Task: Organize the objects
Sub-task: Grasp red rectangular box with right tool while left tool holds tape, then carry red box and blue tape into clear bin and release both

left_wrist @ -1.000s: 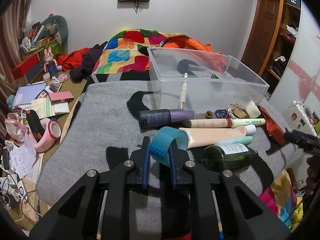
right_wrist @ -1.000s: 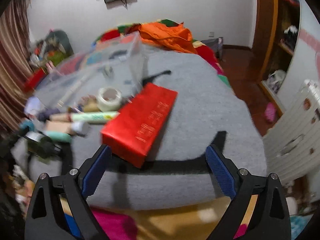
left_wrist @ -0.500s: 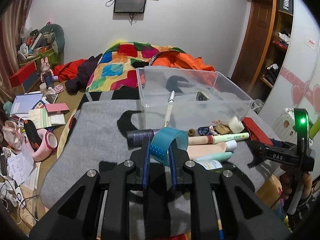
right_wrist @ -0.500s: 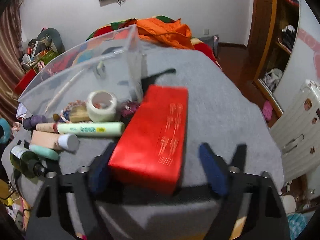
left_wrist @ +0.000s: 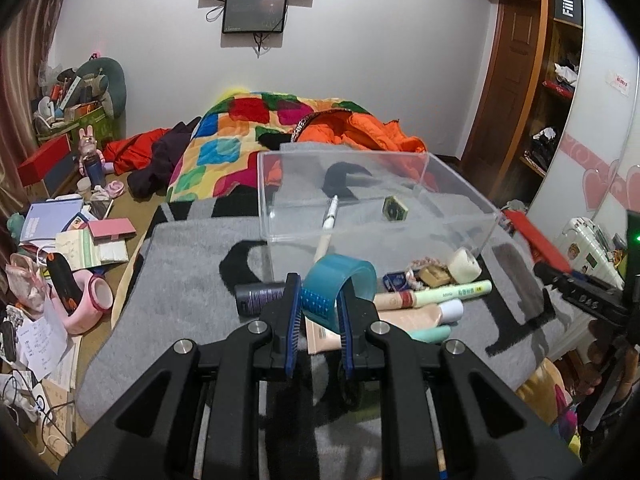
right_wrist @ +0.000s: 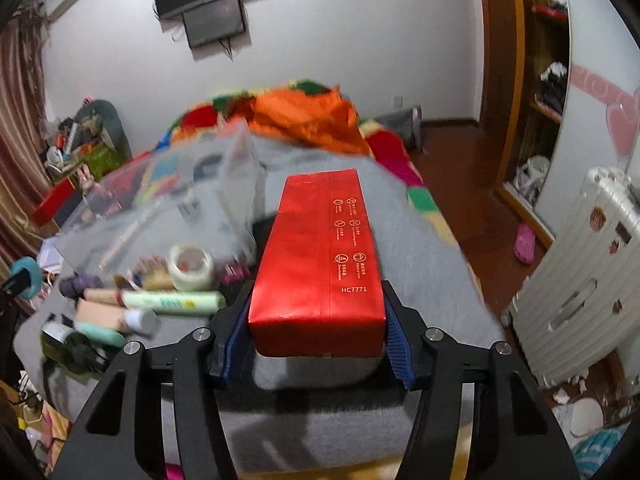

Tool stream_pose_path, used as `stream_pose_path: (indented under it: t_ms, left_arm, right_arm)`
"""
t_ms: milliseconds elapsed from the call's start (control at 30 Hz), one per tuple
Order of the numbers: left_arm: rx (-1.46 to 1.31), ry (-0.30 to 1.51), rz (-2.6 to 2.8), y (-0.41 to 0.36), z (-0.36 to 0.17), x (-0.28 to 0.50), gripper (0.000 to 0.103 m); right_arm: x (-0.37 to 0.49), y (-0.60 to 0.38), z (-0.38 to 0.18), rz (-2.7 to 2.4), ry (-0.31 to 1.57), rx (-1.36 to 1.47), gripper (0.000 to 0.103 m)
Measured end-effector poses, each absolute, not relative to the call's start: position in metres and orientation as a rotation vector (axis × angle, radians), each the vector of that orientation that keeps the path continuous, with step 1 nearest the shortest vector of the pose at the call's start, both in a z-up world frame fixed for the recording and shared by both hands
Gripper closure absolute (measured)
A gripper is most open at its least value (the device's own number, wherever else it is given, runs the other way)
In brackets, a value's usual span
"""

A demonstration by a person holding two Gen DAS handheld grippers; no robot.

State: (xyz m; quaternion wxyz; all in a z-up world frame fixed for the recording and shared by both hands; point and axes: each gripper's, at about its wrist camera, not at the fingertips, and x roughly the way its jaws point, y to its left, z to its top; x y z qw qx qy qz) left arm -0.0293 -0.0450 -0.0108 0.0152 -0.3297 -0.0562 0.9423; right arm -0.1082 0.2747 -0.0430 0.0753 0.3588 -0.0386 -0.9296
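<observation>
My left gripper is shut on a teal tape roll and holds it above the grey blanket, just short of the clear plastic box. The box holds a white pen and a small dark square item. My right gripper has its jaws around the near end of a red rectangular box that lies on the blanket; both blue pads touch its sides. The tape roll also shows at the left edge of the right wrist view.
Tubes, a dark bottle and a white tape roll lie in front of the clear box. A green bottle lies at the blanket's near edge. Clutter covers the floor at left. A white suitcase stands at right.
My left gripper has risen and drawn back with the teal tape roll. My right gripper has moved up to the red box and closed its jaws onto its sides.
</observation>
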Motion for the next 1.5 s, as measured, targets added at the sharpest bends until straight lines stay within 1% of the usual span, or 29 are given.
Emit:
stream_pose_path:
  t_ms: [233,467,800,967,1100,1333,1500]
  left_arm:
    - [-0.965,-0.185,2.958,-0.046,0.008,-0.043,0.086]
    - [-0.943,-0.184,2.992,-0.047,0.019,-0.064,0.086]
    - [-1.031,-0.154,3.002,-0.047,0.01,-0.102,0.086]
    - [-1.093,-0.137,2.981,-0.047,0.0,-0.121,0.086]
    - [-1.154,-0.084,2.96,-0.046,-0.01,-0.136,0.086]
    - [-1.251,-0.031,2.905,-0.045,-0.029,-0.157,0.086]
    - [-1.29,-0.009,2.874,-0.039,-0.038,-0.165,0.086]
  right_arm:
    - [-0.109,0.254,-0.002,-2.773,-0.063,0.896,0.049]
    - [-0.135,0.228,0.011,-2.725,-0.044,0.839,0.049]
    - [-0.171,0.181,0.009,-2.635,0.003,0.849,0.049]
    - [-0.194,0.165,-0.001,-2.594,-0.013,0.915,0.049]
    - [-0.205,0.158,-0.015,-2.568,-0.007,0.986,0.049]
    - [-0.213,0.152,-0.034,-2.565,0.064,1.038,0.049]
    - [-0.215,0.146,-0.037,-2.567,0.125,1.046,0.049]
